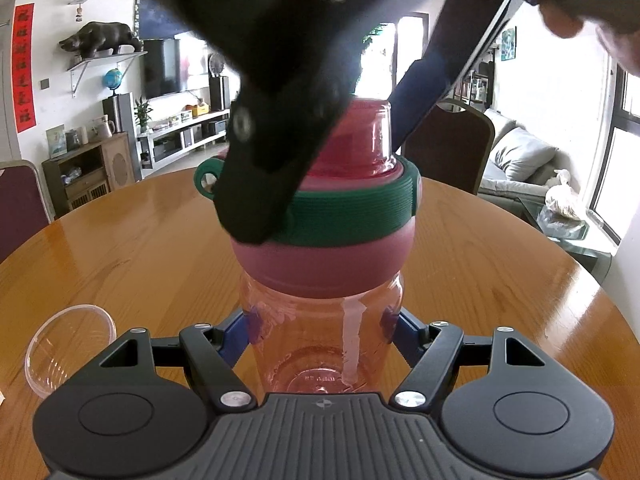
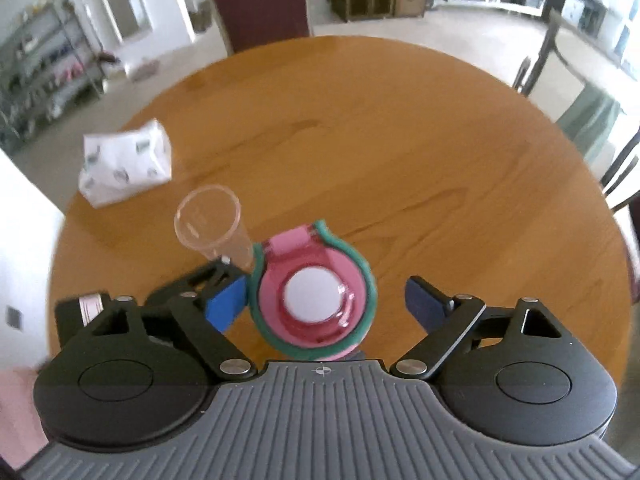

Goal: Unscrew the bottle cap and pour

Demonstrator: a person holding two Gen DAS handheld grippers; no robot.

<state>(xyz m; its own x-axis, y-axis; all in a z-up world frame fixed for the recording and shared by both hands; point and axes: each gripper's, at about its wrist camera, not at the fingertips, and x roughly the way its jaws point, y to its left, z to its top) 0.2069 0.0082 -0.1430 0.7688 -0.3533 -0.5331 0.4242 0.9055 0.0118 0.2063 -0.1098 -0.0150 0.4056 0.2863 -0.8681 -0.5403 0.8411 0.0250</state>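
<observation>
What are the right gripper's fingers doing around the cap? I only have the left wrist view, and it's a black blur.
Observer: In the right wrist view, the right gripper straddles the green-ringed cap unclamped. Its dark finger stands clear, with table showing between.
Operator: Is the cup upright?
Observer: Yes. The clear cup stands upright just beyond the cap and looks empty.
Operator: Anything else near it?
Observer: A white patterned packet lies beyond the cup.
</observation>
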